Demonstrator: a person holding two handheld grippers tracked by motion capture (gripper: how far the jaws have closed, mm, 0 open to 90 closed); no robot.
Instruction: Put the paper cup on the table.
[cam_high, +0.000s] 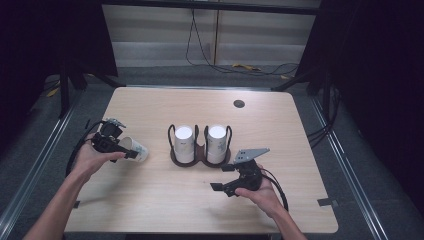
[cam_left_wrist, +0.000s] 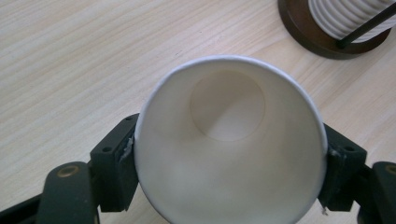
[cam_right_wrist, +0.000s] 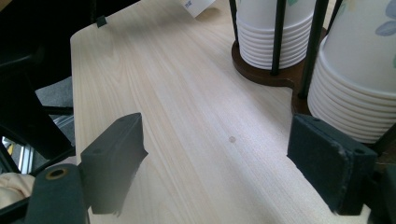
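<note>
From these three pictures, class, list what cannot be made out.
- Cup, left gripper view: the bottom edge cuts off its near rim.
- Cup's outside, left gripper view: hidden behind its own mouth.
- Stacks, right gripper view: tops cut off by the top edge.
- Print on the cups, high view: too small.

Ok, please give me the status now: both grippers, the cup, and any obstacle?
Left gripper shut on paper cup, cup on its side. Right gripper open, empty, beside cup holder. Nothing in the way.

Round black grommet (cam_high: 239, 103) in wooden table (cam_high: 150, 200)
</note>
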